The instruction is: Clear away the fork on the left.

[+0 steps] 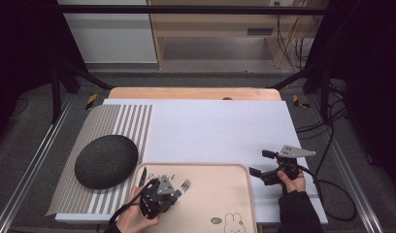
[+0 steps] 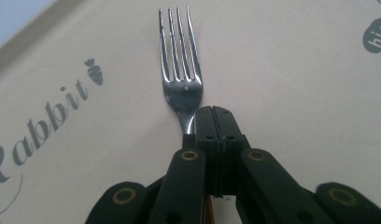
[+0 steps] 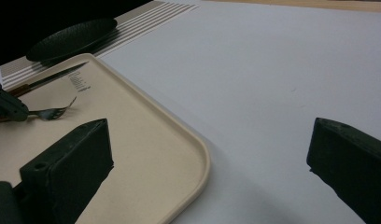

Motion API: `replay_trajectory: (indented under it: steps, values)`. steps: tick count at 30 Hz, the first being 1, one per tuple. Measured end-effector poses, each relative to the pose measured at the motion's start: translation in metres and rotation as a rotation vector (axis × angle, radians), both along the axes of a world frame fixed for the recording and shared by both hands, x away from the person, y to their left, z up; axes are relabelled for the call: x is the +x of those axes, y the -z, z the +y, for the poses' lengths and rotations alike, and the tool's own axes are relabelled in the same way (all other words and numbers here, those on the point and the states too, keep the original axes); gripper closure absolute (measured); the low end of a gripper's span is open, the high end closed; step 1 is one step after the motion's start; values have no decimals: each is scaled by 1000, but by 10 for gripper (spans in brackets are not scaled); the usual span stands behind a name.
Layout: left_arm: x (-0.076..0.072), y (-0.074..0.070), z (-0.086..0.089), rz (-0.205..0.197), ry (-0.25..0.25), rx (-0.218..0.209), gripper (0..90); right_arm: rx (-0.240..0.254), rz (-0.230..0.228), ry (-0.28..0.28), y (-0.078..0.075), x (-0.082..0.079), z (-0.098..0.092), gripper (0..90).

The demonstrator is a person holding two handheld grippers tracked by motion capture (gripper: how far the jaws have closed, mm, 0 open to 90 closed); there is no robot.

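My left gripper (image 1: pixel 178 192) (image 2: pixel 214 116) is shut on the neck of a silver fork (image 1: pixel 185 185) (image 2: pixel 181 65), whose tines point away over the beige rabbit-print tray (image 1: pixel 235 167) (image 2: pixel 296 93). In the right gripper view the fork (image 3: pixel 53 112) sits low over the tray (image 3: pixel 146 140), held by the left gripper (image 3: pixel 6 105). A knife (image 1: pixel 143 175) (image 3: pixel 53 77) lies on the tray's left side. My right gripper (image 1: pixel 262 163) (image 3: pixel 211 140) is open beside the tray's right rim, above the white sheet, with nothing between its jaws.
A black textured oval dish (image 1: pixel 106 160) (image 3: pixel 72 39) rests on a striped placemat (image 1: pixel 113 121) left of the tray. The white sheet (image 1: pixel 215 131) covers the table's middle and right. Cables trail off the right edge.
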State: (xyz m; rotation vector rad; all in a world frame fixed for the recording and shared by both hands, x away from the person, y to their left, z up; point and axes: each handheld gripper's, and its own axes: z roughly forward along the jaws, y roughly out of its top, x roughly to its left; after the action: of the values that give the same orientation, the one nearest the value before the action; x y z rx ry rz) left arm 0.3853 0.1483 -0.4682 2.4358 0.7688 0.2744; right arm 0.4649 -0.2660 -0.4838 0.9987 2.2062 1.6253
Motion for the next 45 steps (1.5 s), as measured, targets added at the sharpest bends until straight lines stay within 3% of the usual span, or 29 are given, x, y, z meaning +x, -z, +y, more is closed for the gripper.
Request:
replay_trajectory:
  steps: [6, 18, 32, 45]
  values:
    - [2, 1, 3, -13, -16, 12, 899, 3, 0, 0, 0, 0, 0, 4]
    - [8, -2, 16, -10, -56, -2, 899, -1, 1, 0, 0, 0, 0, 4]
    - [11, 1, 21, -11, -84, 33, 900, -1, 0, -1, 0, 0, 0, 4]
    - [13, 1, 33, -15, -128, 41, 900, -2, -2, 0, 0, 0, 0, 4]
